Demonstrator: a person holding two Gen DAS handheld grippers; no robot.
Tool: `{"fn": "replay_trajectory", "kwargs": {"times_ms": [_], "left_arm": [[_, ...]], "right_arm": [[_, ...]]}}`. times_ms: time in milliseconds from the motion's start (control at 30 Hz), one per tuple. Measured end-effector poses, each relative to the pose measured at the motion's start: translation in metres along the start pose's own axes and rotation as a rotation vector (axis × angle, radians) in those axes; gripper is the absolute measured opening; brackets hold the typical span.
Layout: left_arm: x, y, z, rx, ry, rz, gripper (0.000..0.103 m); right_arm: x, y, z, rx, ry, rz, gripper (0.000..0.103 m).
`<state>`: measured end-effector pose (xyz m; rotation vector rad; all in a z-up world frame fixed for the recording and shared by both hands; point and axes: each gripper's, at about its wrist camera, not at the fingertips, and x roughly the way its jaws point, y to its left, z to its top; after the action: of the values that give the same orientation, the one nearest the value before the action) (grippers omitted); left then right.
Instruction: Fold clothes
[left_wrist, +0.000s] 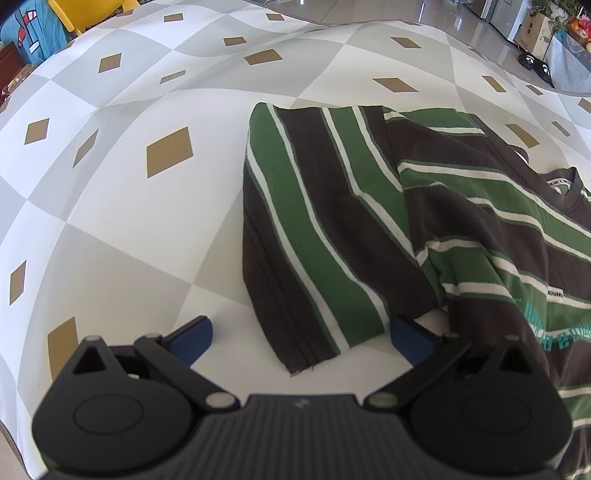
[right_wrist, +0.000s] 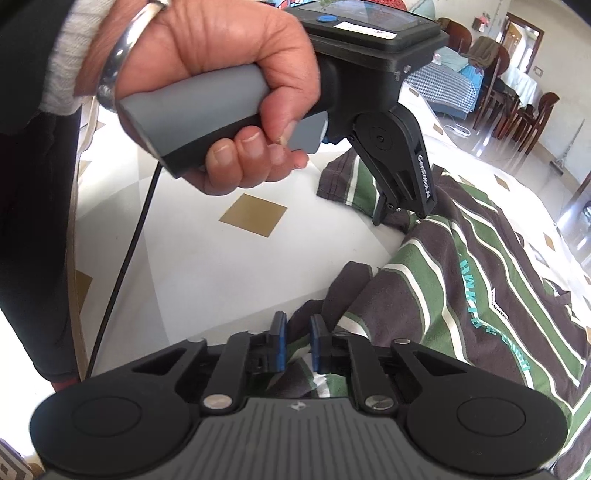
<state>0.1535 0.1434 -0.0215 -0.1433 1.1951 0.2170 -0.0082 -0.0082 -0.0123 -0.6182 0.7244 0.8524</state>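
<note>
A brown, green and white striped T-shirt (left_wrist: 461, 229) lies on the checked tabletop, collar at the right. Its sleeve (left_wrist: 317, 236) is spread flat toward me in the left wrist view. My left gripper (left_wrist: 301, 341) is open, its blue pads on either side of the sleeve's cuff end, just above the cloth. In the right wrist view the shirt (right_wrist: 461, 295) is bunched at its near edge. My right gripper (right_wrist: 297, 343) is shut on a fold of the shirt. The hand-held left gripper (right_wrist: 391, 206) shows there too, over the sleeve.
The table (left_wrist: 122, 229) carries a white and grey checked cloth with gold diamonds. A yellow chair (left_wrist: 88, 11) stands beyond its far left edge. Chairs and a dining table (right_wrist: 517, 99) stand in the room behind. A black cable (right_wrist: 125, 266) hangs at the left.
</note>
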Motion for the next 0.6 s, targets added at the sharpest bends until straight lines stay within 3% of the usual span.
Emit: {"fn": "replay_trajectory", "kwargs": {"times_ms": [100, 267, 600], "left_arm": [[0.0, 0.0, 0.0, 0.0, -0.001, 0.0, 0.103], [0.0, 0.0, 0.0, 0.001, -0.003, 0.0, 0.103], [0.001, 0.002, 0.006, 0.002, 0.019, -0.01, 0.103]], "right_arm": [[-0.001, -0.006, 0.001, 0.041, 0.001, 0.006, 0.003], [-0.015, -0.019, 0.007, 0.164, -0.033, 0.102, 0.003], [-0.061, -0.027, 0.018, 0.279, -0.165, 0.444, 0.003]]}}
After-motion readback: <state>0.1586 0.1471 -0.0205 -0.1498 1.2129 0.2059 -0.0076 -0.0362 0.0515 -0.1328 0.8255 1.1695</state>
